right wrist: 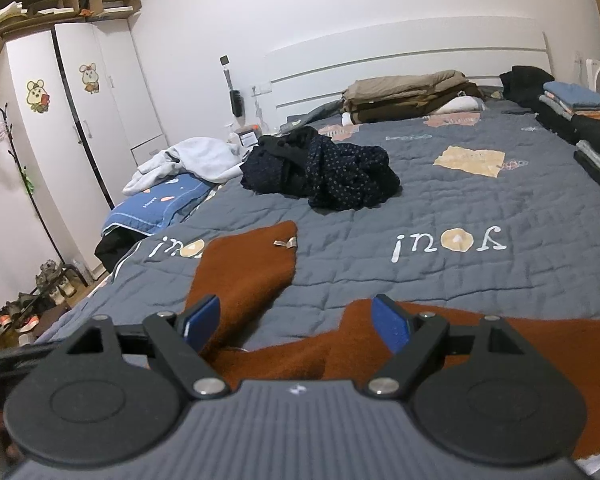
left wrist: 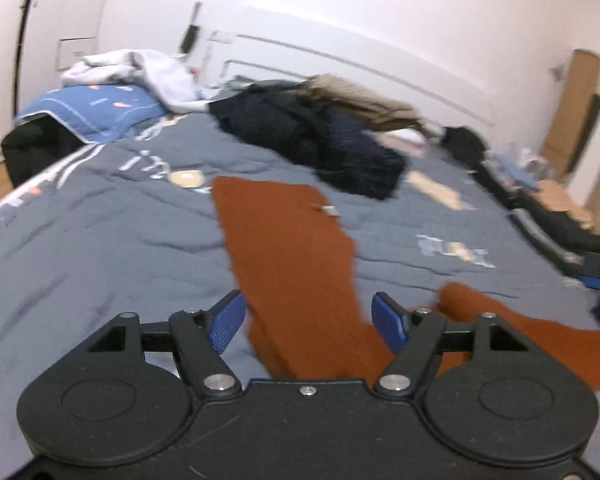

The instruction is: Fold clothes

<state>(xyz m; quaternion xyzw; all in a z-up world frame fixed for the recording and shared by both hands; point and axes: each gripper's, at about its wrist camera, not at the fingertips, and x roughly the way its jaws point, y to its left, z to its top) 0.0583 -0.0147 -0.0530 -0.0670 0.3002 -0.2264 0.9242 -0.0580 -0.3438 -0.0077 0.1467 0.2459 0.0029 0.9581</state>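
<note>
Two hand-held grippers, one per view: left gripper (left wrist: 308,318) with blue pads spread wide, nothing between them; right gripper (right wrist: 298,322) likewise spread wide and empty. One rust-brown knitted garment (left wrist: 288,256) lies flat on the bed near the front edge, below both grippers; one long section runs away from the camera and carries a small pale tag (right wrist: 285,243) near its far end, a second section extends to the right. Left view is motion-blurred, so contact between pads and fabric cannot be told. One crumpled dark navy dotted garment (right wrist: 332,172) sits mid-bed, well apart from the brown one. One white garment heap (right wrist: 196,160) rests on one blue quilt (right wrist: 160,208) at the left bed edge. One folded tan and brown stack (right wrist: 408,96) lies by the white headboard (right wrist: 400,48); folded piles (right wrist: 580,116) line the right edge. Surface: grey quilted bedspread (right wrist: 440,208) with patches and lettering. Room: white walls, one white wardrobe (right wrist: 72,120) with two cartoon stickers, cardboard boxes (right wrist: 32,0) on top, shoes (right wrist: 28,304) on the floor.
</note>
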